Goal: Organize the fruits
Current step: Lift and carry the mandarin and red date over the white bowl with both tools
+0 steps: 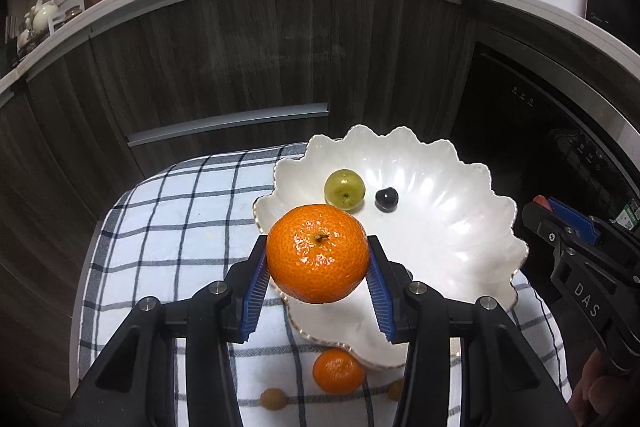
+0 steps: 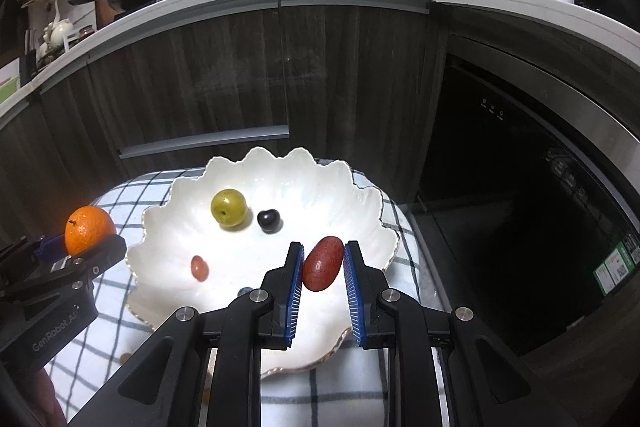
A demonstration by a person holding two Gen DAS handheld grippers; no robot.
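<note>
My left gripper [image 1: 318,247] is shut on a large orange mandarin [image 1: 318,253], held over the near left rim of a white scalloped bowl [image 1: 460,227]. In the bowl lie a green plum [image 1: 344,187] and a dark cherry [image 1: 386,199]. My right gripper [image 2: 323,250] is shut on a reddish-brown oval fruit [image 2: 322,263], held over the bowl's [image 2: 168,227] right side. The right wrist view also shows the green plum [image 2: 229,208], the cherry [image 2: 267,220], a small red fruit [image 2: 199,267] and a bluish berry [image 2: 245,291] inside, and the left gripper with the mandarin [image 2: 89,229] at far left.
The bowl sits on a blue-checked white cloth [image 1: 180,227] over a small table. On the cloth near me lie a smaller mandarin [image 1: 338,371] and two small yellowish fruits [image 1: 273,399]. Dark wood cabinets [image 1: 240,59] and an oven door [image 2: 520,207] stand behind.
</note>
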